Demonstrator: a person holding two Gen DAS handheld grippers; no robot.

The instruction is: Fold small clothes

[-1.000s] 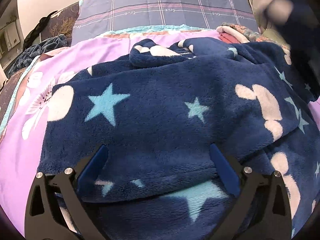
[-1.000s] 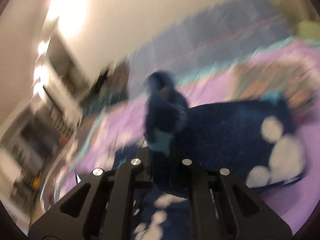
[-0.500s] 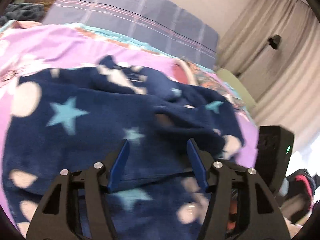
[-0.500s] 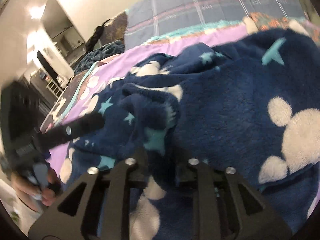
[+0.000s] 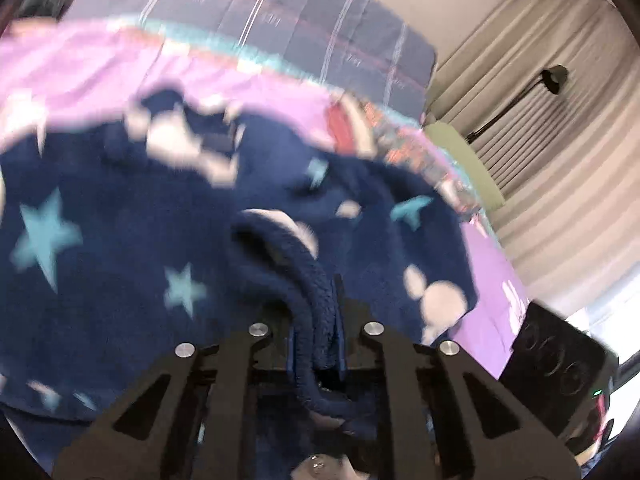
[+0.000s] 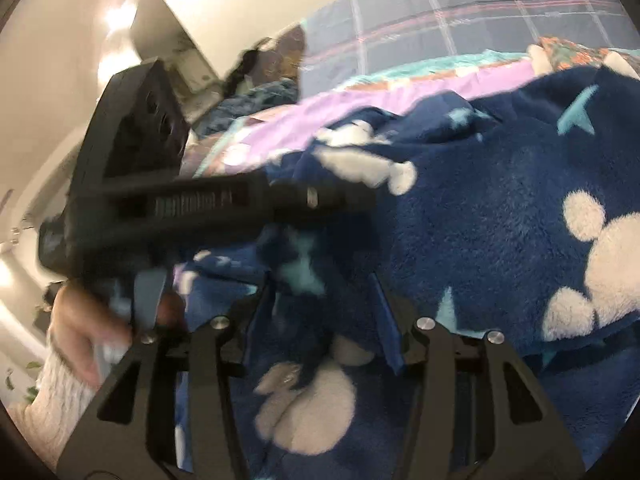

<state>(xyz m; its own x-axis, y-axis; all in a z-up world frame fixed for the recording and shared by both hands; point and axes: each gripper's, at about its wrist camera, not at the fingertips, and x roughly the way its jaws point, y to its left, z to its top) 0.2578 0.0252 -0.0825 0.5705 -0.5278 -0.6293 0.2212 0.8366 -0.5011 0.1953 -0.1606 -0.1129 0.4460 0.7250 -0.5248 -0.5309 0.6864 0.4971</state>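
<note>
A navy fleece garment (image 5: 120, 260) with turquoise stars and white mouse-head shapes lies spread over the bed. The jaws of my left gripper (image 5: 316, 312) are closing, and their blue pads pinch a raised fold of the fleece. In the right wrist view the left gripper (image 6: 360, 200) reaches in from the left, held by a hand (image 6: 80, 320). The jaws of my right gripper (image 6: 325, 304) are opening just above the garment (image 6: 480, 220). A bunched bit of fleece sits loose between the blue pads, which stand apart from it.
A purple flowered sheet (image 5: 100, 60) covers the bed, with a grey-blue plaid quilt (image 5: 280, 20) at its head. Folded clothes (image 5: 352, 128) are stacked at the far right of the bed. Beyond the bed's right side hang pale curtains (image 5: 560, 160), with a black lamp (image 5: 554, 76) in front of them.
My left gripper went from wide open to pinching a fold of fleece, rose and swung toward the right. My right gripper came down onto the bed and its jaws parted, loosing the fleece it held.
</note>
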